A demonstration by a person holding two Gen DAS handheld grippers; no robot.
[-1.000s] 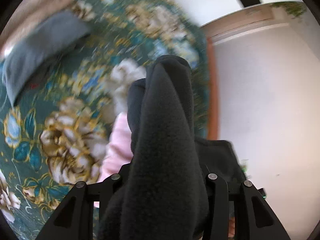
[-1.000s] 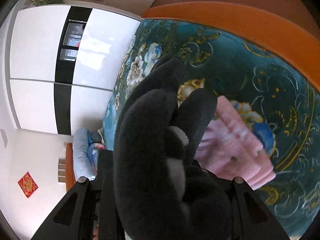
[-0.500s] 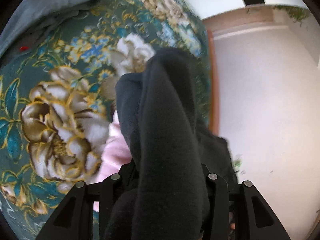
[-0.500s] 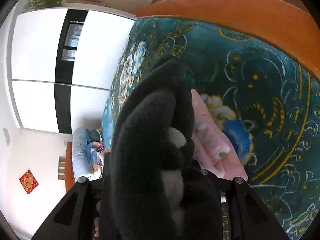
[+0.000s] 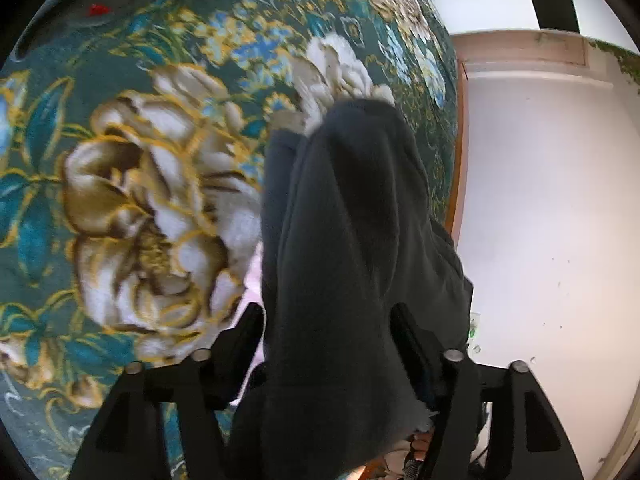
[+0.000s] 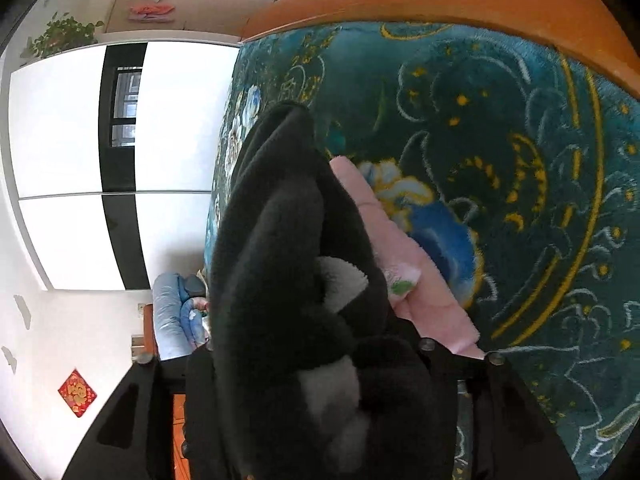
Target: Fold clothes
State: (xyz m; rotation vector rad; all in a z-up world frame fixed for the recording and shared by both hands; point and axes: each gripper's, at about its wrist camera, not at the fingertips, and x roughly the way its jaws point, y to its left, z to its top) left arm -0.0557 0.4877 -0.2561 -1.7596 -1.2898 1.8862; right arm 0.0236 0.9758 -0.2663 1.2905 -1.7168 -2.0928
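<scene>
Both tongs opening: left tongs (image 5: 328, 328) and right tongs (image 6: 316, 344) with black fleece garment (image 5: 344, 240) between fingers, loosening; pink clothes (image 6: 416, 276) at 3 o'clock on bed blanket (image 6: 520, 152).

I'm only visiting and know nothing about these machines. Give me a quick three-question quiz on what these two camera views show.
1. True or false: the dark fleece garment lies between the jaws of both the left gripper and the right gripper.
2. What colour is the folded cloth beside the dark garment: A pink, B yellow, C white?
3. Fill in: the floral blanket has a background of dark ____.

Key: 1 true; 2 A; 3 green (teal).
</scene>
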